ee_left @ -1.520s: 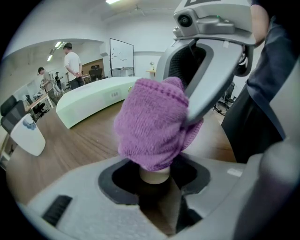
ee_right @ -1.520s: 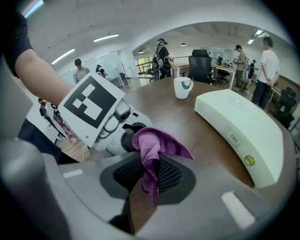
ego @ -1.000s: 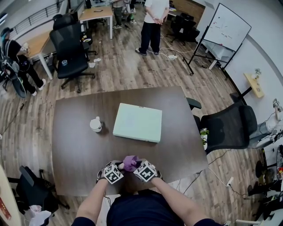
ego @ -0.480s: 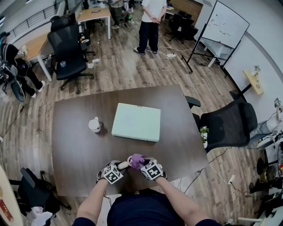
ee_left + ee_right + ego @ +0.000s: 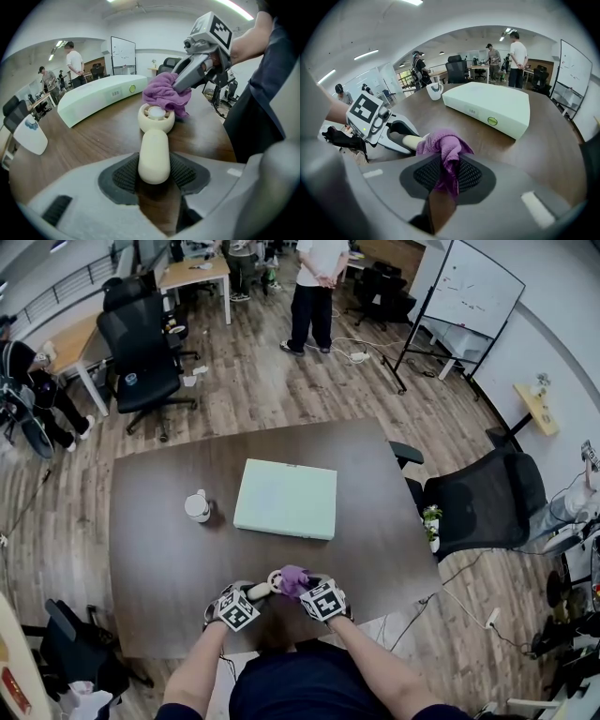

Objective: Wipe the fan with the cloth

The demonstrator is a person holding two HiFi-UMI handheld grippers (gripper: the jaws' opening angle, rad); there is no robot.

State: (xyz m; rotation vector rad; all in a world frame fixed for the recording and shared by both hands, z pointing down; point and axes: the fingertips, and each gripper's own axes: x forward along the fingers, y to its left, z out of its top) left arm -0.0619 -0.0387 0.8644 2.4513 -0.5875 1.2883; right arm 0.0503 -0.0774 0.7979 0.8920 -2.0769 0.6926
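- Cloth (image 5: 293,579) has slid a little rightward off the fan (image 5: 154,136) head, whose pale ring now shows beside it in the head view
- Pinched tight in the right gripper (image 5: 447,176), the purple cloth touches only the head's far rim
- Meanwhile the left gripper (image 5: 153,177) has kept still, jaws pressed on the fan's handle, at the near edge of the table (image 5: 159,549)
- One stroke over the head looks done; the rest of the head and the handle likely remain

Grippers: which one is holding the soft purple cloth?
The right gripper, whose jaws pinch the purple cloth. The left gripper clamps the cream handheld fan by its handle instead.
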